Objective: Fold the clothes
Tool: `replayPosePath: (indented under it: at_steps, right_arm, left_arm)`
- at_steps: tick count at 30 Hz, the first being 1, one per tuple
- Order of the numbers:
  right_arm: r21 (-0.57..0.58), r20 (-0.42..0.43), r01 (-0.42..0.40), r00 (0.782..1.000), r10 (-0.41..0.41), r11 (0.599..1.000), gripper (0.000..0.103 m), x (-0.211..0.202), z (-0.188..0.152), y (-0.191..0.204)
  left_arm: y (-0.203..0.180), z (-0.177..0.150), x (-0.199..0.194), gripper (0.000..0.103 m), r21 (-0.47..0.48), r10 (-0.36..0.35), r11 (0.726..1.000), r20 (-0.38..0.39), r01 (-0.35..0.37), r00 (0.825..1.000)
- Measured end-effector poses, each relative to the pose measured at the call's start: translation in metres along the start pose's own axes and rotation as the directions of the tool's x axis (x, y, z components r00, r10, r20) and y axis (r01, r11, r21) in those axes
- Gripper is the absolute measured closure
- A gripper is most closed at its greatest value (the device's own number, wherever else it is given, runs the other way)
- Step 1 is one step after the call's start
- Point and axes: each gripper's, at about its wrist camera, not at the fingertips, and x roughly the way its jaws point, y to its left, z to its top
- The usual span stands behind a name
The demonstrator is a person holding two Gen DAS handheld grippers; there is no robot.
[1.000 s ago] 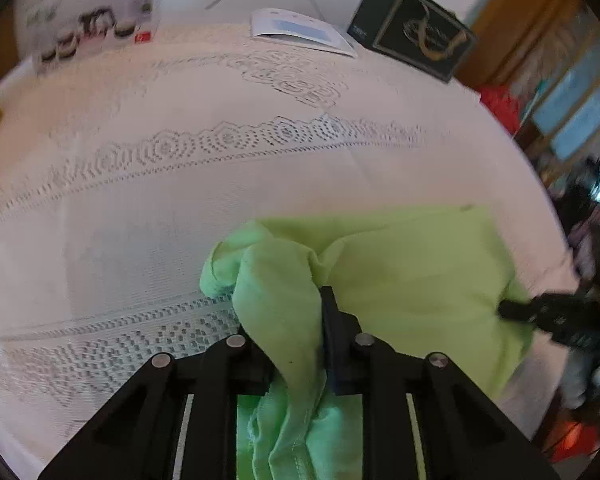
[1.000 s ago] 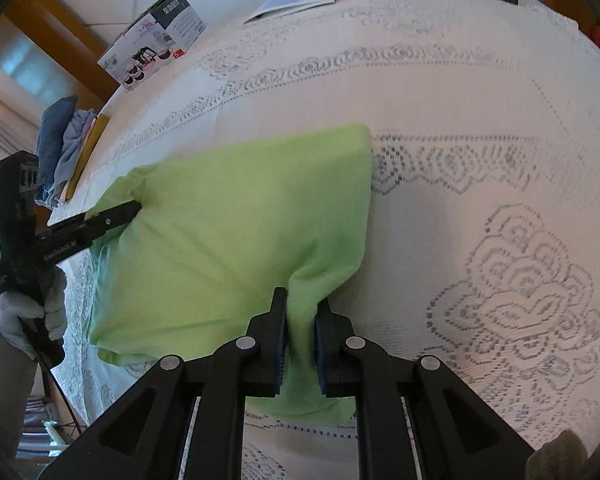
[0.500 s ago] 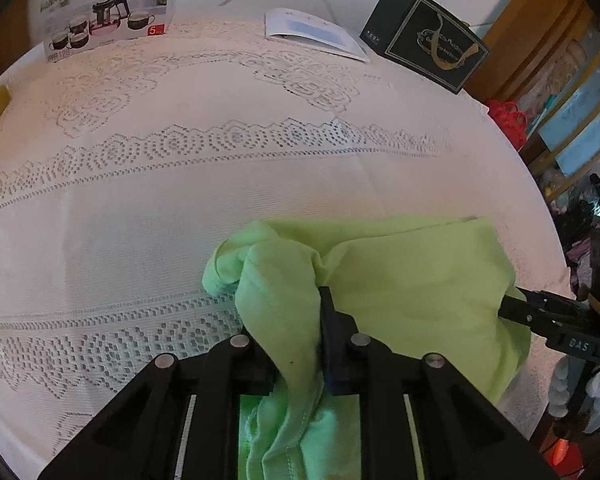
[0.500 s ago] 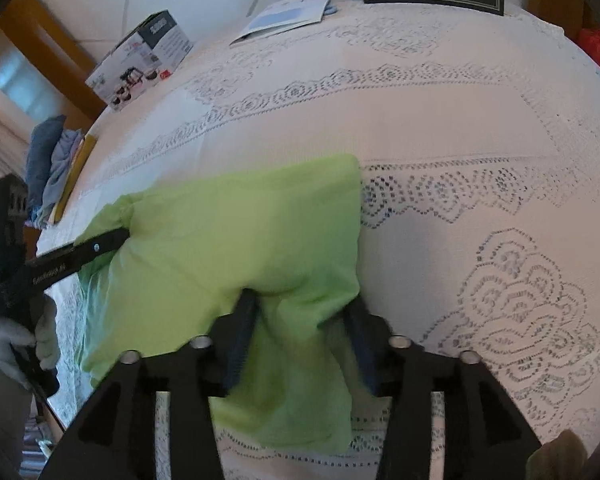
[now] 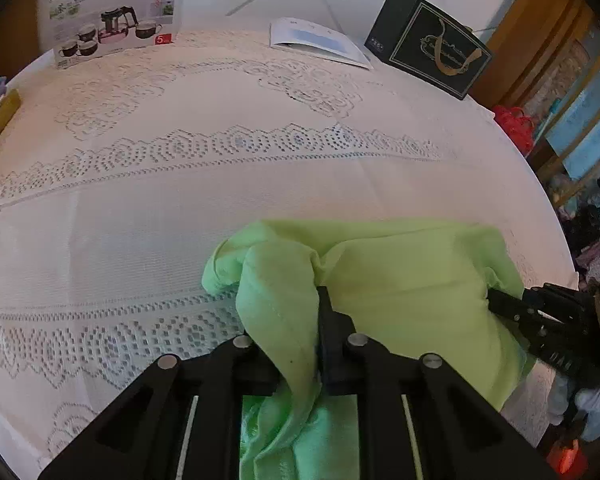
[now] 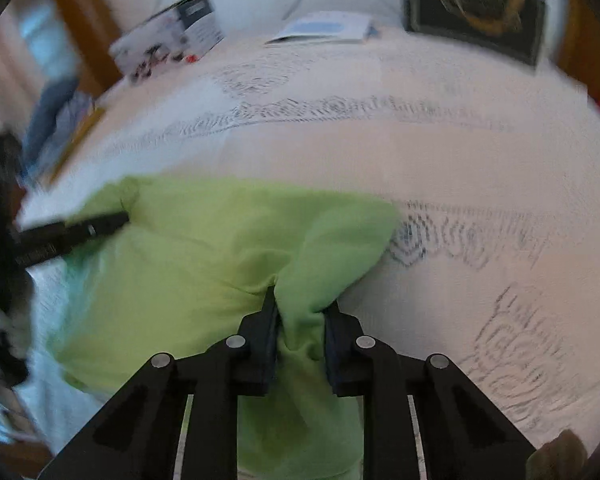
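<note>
Regripping: the right gripper (image 6: 300, 304) let go of the green garment (image 5: 412, 276), spread wide, and its jaws had just been closing again on a fold of that cloth, which sat bunched between the pads.
Table: a white lace tablecloth (image 5: 180, 208) covered it; the garment lay on its near side, partly folded into a rough rectangle, with one edge hanging off the near rim.
Meaning for the task: I judged the fresh hold was taken further along the right corner, to set up the next fold.
Left gripper (image 5: 316, 320): stayed pinched on a gathered lump of the garment's left corner, jaws closing a little tighter, barely moved.
Far clutter: a dark gift box (image 5: 428, 44), a tea-set carton (image 5: 116, 16) and a leaflet (image 5: 320, 40) stood along the far edge, well apart from the cloth.
Obstruction: none lay on the open lace beyond the garment; the right view was blurred, so the pad contact was hard to read exactly.
</note>
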Motion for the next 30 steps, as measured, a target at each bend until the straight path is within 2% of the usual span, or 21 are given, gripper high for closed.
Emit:
replayPosePath:
  at_steps: [4, 8, 15, 18, 20, 21, 23, 24, 26, 28, 29, 30]
  right_arm:
    - [-0.038, 0.051, 0.029, 0.998, -0.027, 0.999, 0.09, -0.011, 0.001, 0.005]
    - [-0.048, 0.159, 0.022, 0.987, -0.014, 0.999, 0.091, -0.051, 0.012, 0.005]
    - [-0.153, 0.292, -0.032, 0.953, 0.076, 0.988, 0.091, -0.109, 0.045, 0.028]
    - [-0.221, 0.327, -0.03, 0.939, 0.103, 0.975, 0.091, -0.121, 0.066, 0.051]
    - [-0.236, 0.335, -0.033, 0.935, 0.113, 0.971, 0.091, -0.127, 0.076, 0.066]
    - [-0.238, 0.34, -0.016, 0.935, 0.099, 0.971, 0.091, -0.129, 0.08, 0.074]
    - [-0.209, 0.307, 0.017, 0.95, 0.05, 0.978, 0.091, -0.125, 0.081, 0.077]
    - [-0.157, 0.271, 0.009, 0.962, 0.035, 0.988, 0.091, -0.12, 0.079, 0.072]
    - [-0.079, 0.221, -0.007, 0.975, 0.024, 0.997, 0.091, -0.109, 0.071, 0.059]
    - [-0.011, 0.173, 0.022, 0.985, -0.02, 1.0, 0.091, -0.094, 0.059, 0.041]
    - [0.036, 0.147, 0.025, 0.989, -0.03, 0.999, 0.091, -0.084, 0.051, 0.028]
    - [0.068, 0.126, 0.023, 0.992, -0.031, 0.997, 0.091, -0.078, 0.046, 0.017]
  left_arm:
    - [-0.004, 0.001, -0.024, 0.093, -0.015, 0.0, 1.0, 0.065, 0.001, 0.998]
    - [-0.011, 0.009, -0.065, 0.093, -0.001, -0.002, 1.0, 0.155, 0.002, 0.988]
    - [-0.002, 0.022, -0.135, 0.093, -0.04, 0.045, 0.999, 0.29, -0.035, 0.956]
    - [0.02, 0.023, -0.149, 0.093, -0.078, 0.045, 0.997, 0.307, -0.022, 0.951]
    - [0.034, 0.024, -0.146, 0.093, -0.099, 0.016, 0.995, 0.288, 0.014, 0.957]
    - [0.04, 0.024, -0.142, 0.093, -0.103, -0.012, 0.994, 0.273, 0.041, 0.962]
    - [0.05, 0.023, -0.125, 0.092, -0.112, -0.068, 0.989, 0.229, 0.096, 0.971]
    - [0.053, 0.023, -0.116, 0.089, -0.111, -0.093, 0.987, 0.207, 0.118, 0.974]
    - [0.051, 0.024, -0.094, 0.074, -0.079, -0.095, 0.991, 0.181, 0.111, 0.979]
    - [0.049, 0.026, -0.072, 0.024, -0.055, -0.092, 0.993, 0.143, 0.101, 0.985]
    - [0.048, 0.027, -0.06, 0.019, -0.051, -0.096, 0.994, 0.105, 0.102, 0.99]
    - [0.045, 0.027, -0.049, 0.019, -0.04, -0.099, 0.994, 0.069, 0.102, 0.993]
